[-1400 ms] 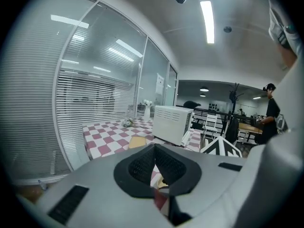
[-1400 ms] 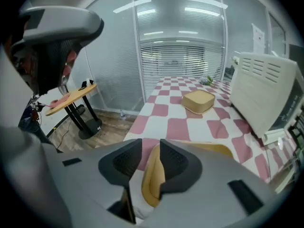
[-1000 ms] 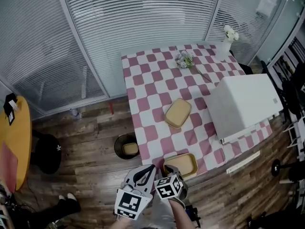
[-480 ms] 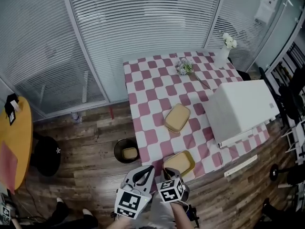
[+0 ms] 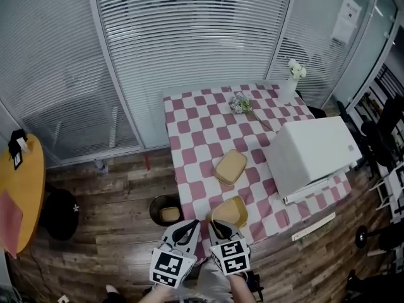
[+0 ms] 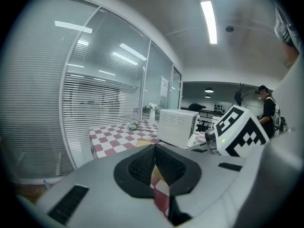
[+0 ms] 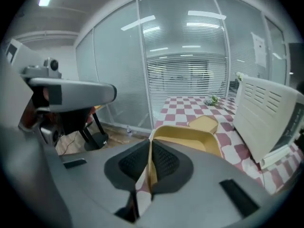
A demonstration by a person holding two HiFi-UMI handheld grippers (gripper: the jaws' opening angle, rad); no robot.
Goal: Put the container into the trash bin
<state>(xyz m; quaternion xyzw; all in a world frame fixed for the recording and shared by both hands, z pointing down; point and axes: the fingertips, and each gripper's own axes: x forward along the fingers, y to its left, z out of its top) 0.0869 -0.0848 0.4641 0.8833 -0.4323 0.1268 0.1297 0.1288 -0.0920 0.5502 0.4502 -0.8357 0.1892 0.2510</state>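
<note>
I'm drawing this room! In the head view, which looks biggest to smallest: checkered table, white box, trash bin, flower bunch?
checkered table
white box
trash bin
flower bunch
The bin is on the floor, farther off.

Ahead of the right gripper [image 5: 214, 225] stands a worktop [image 5: 196, 115] under a pink-and-white checked cloth [image 5: 211, 137], backed by glass walls [image 5: 328, 49] hung with white slatted blinds [image 5: 189, 36]. A white box [image 5: 309, 150] rests on the worktop's right side. Wood-plank floor [image 5: 120, 188] spreads to the left of the left gripper [image 5: 188, 227], where a round yellow table [image 5: 25, 188] and a black stool [image 5: 58, 213] stand. Strip lights [image 6: 209, 20] glow on the ceiling [image 6: 180, 13] overhead.
</note>
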